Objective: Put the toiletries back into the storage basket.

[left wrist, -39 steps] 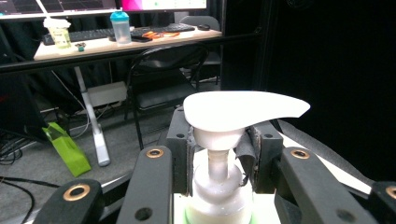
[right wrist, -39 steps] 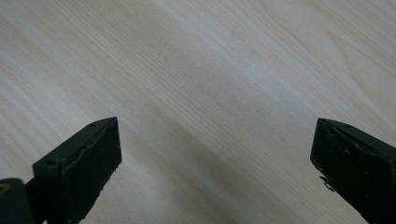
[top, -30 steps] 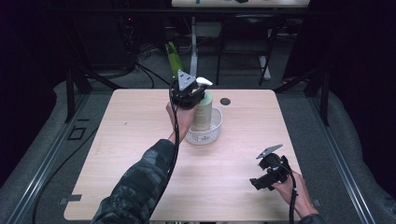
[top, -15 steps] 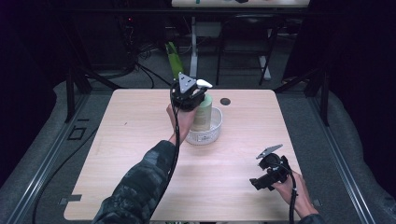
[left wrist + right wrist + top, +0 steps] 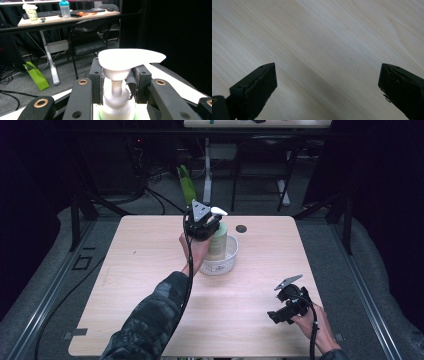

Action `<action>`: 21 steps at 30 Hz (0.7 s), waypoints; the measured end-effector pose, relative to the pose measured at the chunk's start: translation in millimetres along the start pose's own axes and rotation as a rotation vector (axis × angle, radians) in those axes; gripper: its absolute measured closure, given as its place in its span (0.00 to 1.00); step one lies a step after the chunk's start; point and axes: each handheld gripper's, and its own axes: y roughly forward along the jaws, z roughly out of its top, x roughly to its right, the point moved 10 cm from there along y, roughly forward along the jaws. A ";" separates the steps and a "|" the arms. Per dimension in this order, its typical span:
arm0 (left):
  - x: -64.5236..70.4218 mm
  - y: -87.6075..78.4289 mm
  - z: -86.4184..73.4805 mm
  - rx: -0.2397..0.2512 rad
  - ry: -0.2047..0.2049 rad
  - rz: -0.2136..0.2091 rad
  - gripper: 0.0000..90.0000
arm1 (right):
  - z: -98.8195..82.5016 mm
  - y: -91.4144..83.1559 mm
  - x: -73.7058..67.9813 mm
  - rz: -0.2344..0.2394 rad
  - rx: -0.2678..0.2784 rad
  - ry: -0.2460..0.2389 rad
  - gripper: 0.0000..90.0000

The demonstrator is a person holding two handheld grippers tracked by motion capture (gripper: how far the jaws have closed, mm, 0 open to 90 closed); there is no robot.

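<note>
Pump bottle: pale green plastic bottle with a white pump head (image 5: 218,240), upright in a shallow round white tub (image 5: 226,264), centre of the table toward the far edge.
Left gripper: black two-jaw tool (image 5: 117,82) pinching the narrow white neck just under the broad pump spout, pads pressed on both sides, hand wrapped around it from the near-left.
Step in hand: judged to be placing or lifting the bottle at the tub.
Doing it well: straight vertical travel, bottle kept plumb, grip held below the spout so the head is not pressed down; base kept clear of the tub rim, which looks close on the right.
Right gripper: black tool (image 5: 290,305) resting low at the near right corner, jaws spread wide over bare wood, holding nothing, well apart from the tub.
Table: light wooden top (image 5: 150,270), a small dark round spot (image 5: 241,228) near the far edge, right of the bottle.
Hidden: bottle base and tub floor, screened by the hand; contact between base and tub cannot be told.
Hard to make out: print on the tub wall, too small to read.
</note>
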 end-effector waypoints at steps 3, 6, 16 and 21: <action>-1.5 -2.9 -1.2 -0.001 -0.004 0.005 0.75 | 0.0 -0.4 0.0 0.000 0.001 -0.001 0.02; -0.3 -6.0 -2.3 -0.003 -0.008 0.007 0.74 | 0.2 -0.2 -0.2 0.000 0.002 0.000 0.02; 2.6 -12.0 -4.4 -0.015 0.017 0.003 0.74 | 0.4 -0.4 0.0 -0.004 -0.001 -0.007 0.02; 1.9 -10.5 -3.6 -0.021 0.001 -0.010 0.72 | 1.2 0.2 -1.6 0.001 0.002 -0.009 0.02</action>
